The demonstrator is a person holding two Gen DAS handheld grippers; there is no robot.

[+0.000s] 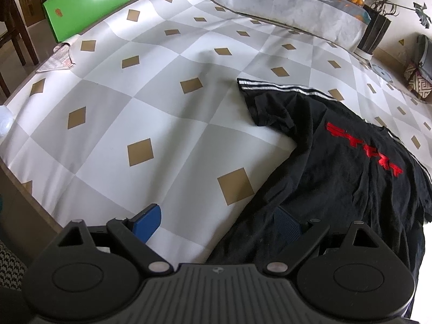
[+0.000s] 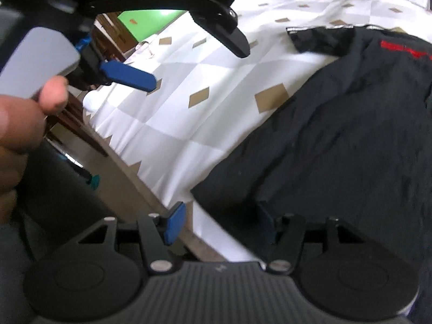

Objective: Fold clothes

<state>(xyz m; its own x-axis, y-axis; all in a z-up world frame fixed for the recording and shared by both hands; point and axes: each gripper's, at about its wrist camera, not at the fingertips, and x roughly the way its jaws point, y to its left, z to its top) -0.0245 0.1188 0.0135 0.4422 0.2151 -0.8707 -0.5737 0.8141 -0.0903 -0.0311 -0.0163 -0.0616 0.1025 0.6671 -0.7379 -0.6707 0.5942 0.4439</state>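
Observation:
A black T-shirt (image 1: 337, 167) with red print and white-striped sleeves lies spread on the checked tablecloth (image 1: 108, 113), right of centre. My left gripper (image 1: 217, 224) stands open above the shirt's lower left hem, its right pad over black cloth and its left pad over bare tablecloth. In the right wrist view the same T-shirt (image 2: 337, 140) fills the right side. My right gripper (image 2: 221, 225) is open near the shirt's bottom corner at the table's front edge, with nothing pinched. The left gripper (image 2: 186, 59) hangs open at the upper left, held by a person's hand (image 2: 21, 124).
A green chair (image 1: 86, 2) stands behind the table's far left corner, with a folded paper (image 1: 58, 59) near it. A potted plant (image 1: 375, 27) sits at the far right, beside a second covered table (image 1: 283, 2). The table's front edge (image 2: 127, 186) runs diagonally.

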